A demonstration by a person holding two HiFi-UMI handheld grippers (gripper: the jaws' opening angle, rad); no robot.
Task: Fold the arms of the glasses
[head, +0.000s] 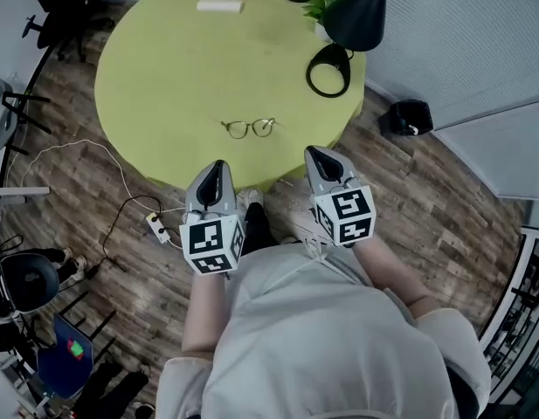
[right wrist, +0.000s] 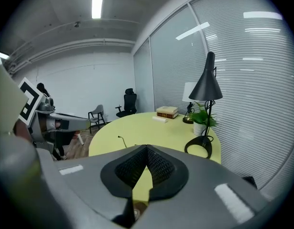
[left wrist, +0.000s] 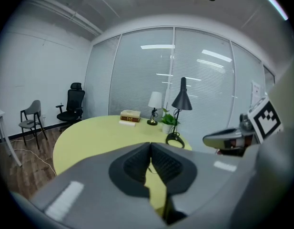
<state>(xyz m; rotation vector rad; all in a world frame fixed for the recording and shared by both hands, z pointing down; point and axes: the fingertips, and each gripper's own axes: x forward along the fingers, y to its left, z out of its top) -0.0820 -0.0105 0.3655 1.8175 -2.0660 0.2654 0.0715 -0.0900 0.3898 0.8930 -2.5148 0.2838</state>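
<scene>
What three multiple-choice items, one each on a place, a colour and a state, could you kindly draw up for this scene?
1. Where do the glasses lie?
A. on the books
B. on the table, near the person's edge
C. on the floor

2. What colour is the table top?
A. yellow-green
B. white
C. red

3. How do the jaws of the left gripper stand?
A. wide apart
B. shut on the glasses
C. shut, with nothing between them

Key: 1 B, the head view shows them on the table's near side; 2 A, every view shows that colour; 3 C, the left gripper view shows the jaws together and empty.
</scene>
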